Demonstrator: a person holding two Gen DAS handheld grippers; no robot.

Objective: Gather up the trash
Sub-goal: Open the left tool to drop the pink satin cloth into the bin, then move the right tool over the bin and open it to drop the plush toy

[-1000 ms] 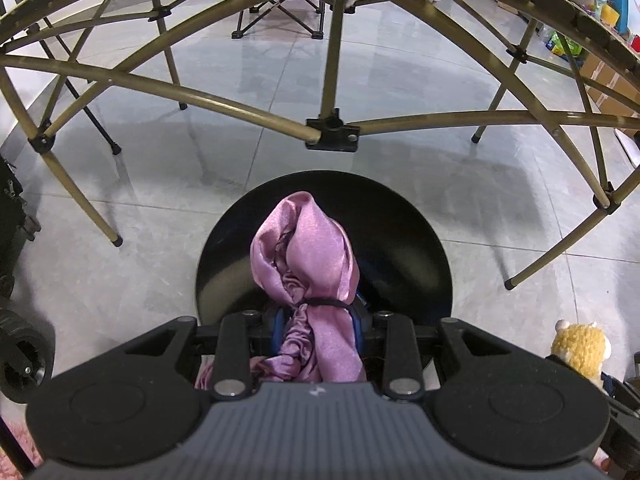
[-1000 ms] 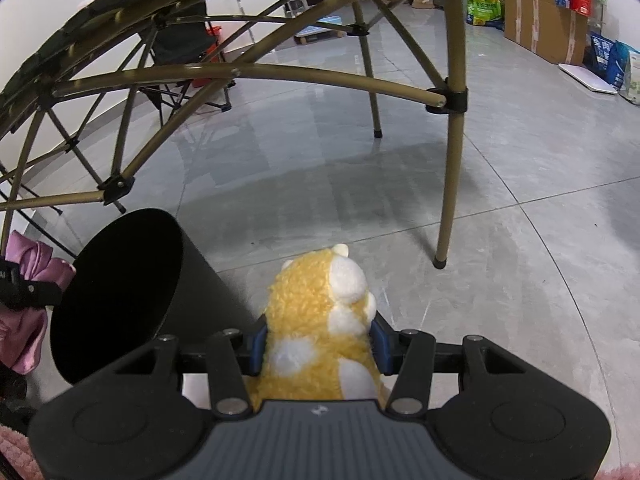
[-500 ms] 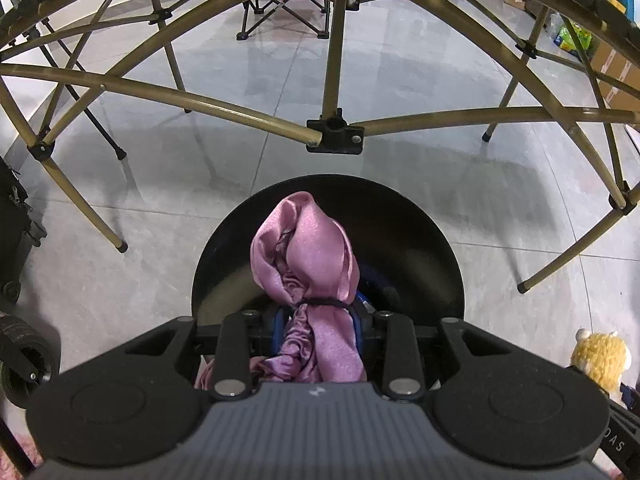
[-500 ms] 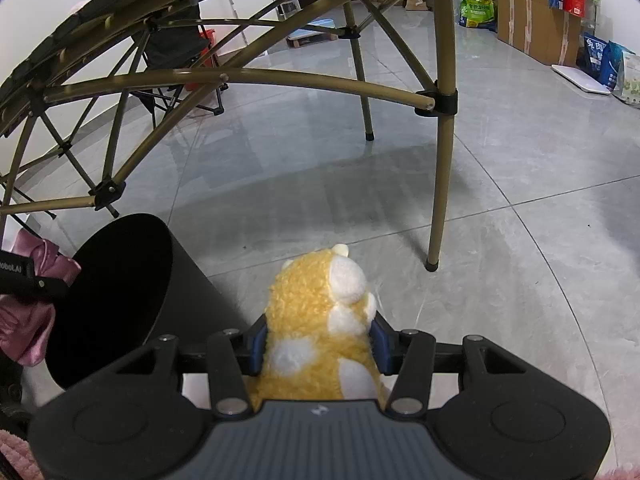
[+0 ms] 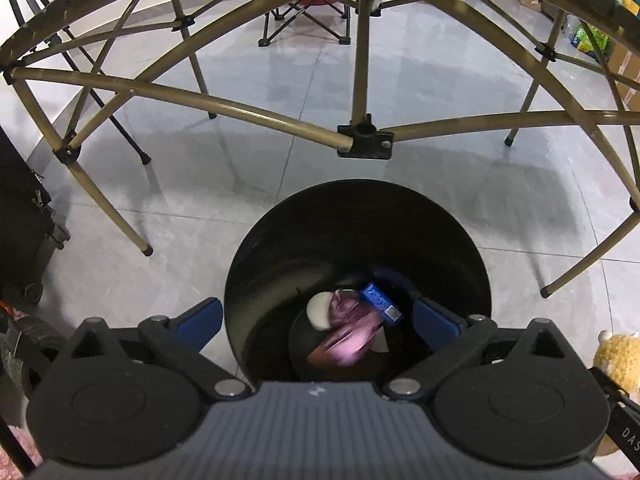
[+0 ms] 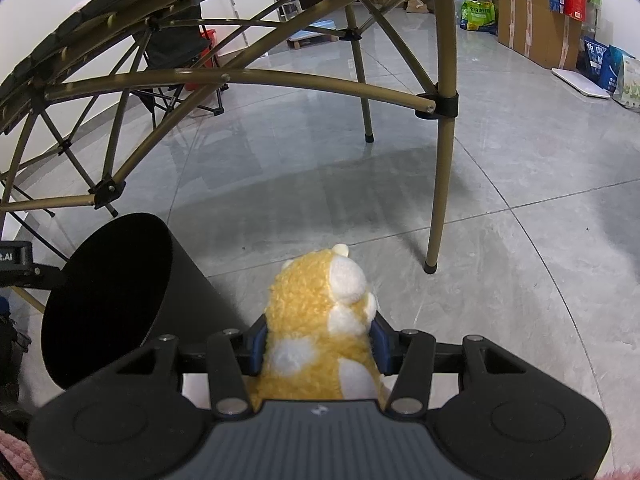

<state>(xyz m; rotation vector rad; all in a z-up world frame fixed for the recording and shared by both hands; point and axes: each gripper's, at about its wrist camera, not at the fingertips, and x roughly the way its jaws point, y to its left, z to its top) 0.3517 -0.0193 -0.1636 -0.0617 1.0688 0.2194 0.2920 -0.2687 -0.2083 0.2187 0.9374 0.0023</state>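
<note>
Left wrist view: the left claw (image 5: 316, 316) is opening, its blue pads (image 5: 199, 319) spread to either side of the black trash bin's (image 5: 472, 256) mouth with nothing between them. The pink cloth (image 5: 347, 334), pinched in this claw half a second ago, now shows blurred down inside the bin, beside a blue carton (image 5: 379, 303) and a pale round piece (image 5: 319, 311) on the bottom. Behind the bin stand the olive metal legs and crossbars of a folding frame (image 5: 240, 110) on the grey tiled floor (image 5: 440, 184); a folding chair (image 5: 304, 20) sits further back. The yellow plush toy (image 5: 618, 354) peeks in at the right edge.

Right wrist view: the right claw (image 6: 320, 346) is clamped on the yellow plush toy (image 6: 320, 320), both blue pads pressing its sides, just as in the earlier frames. The black trash bin (image 6: 188, 300) stands just to the left of it, its dark mouth tilted toward the camera; a black part of the left claw reaches in at its left rim. A frame leg (image 6: 440, 184) stands ahead on the right, and cardboard boxes (image 6: 532, 24) and bags line the far wall.
</note>
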